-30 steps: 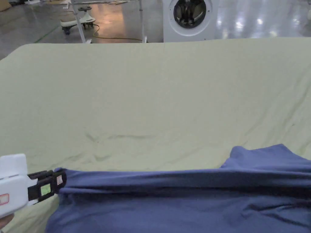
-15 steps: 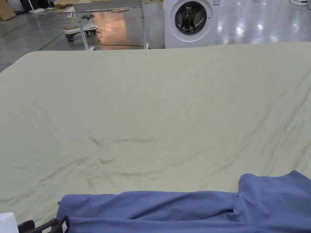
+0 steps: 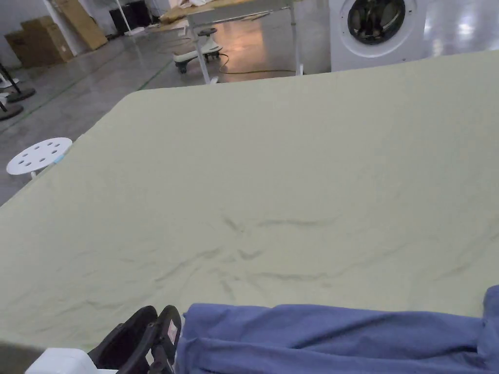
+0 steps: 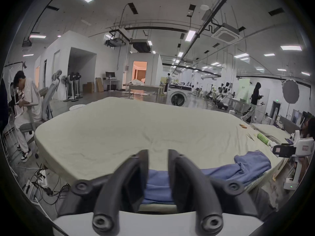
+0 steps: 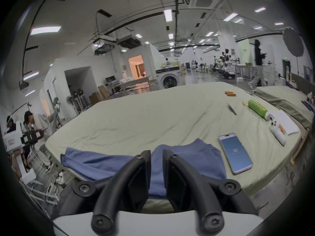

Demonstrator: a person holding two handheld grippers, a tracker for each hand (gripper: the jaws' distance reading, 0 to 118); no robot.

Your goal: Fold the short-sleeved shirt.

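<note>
Two grippers, both with jaws apart, neither clamped on cloth. The left gripper [image 4: 157, 156] sits at the near edge of the table [image 4: 119, 134], its jaws spread with a clear gap; through that gap the blue shirt [image 4: 238, 168] shows just ahead of the tips and a little below them. From the head view the left gripper [image 3: 158, 324] lies just beside the shirt's [image 3: 331, 336] left end, possibly touching it; contact cannot be confirmed. The right gripper [image 5: 156, 152] also stands parted, with the shirt [image 5: 187, 159] spread directly in front of its tips and running off toward the left gripper's side.

Shirt state: bunched in a long band along the near table edge, loosely doubled, with rolls and ridges, one end flopped over ahead of the right gripper. A phone [image 5: 235, 153] lies just to the right of the right gripper, near the cloth but apart from it.

Judged step: regrasp the shirt's two ends for a fold or a flattening pull.

Notes for doing it well:
- Lower each gripper so one jaw goes under the cloth edge, the other above; take all layers at the corner.
- Grip both ends at matching points, or the fold goes skew.
- Tension evenly outward before lifting, to draw out the ridges.
- Keep the right-hand pull away from the phone.
</note>
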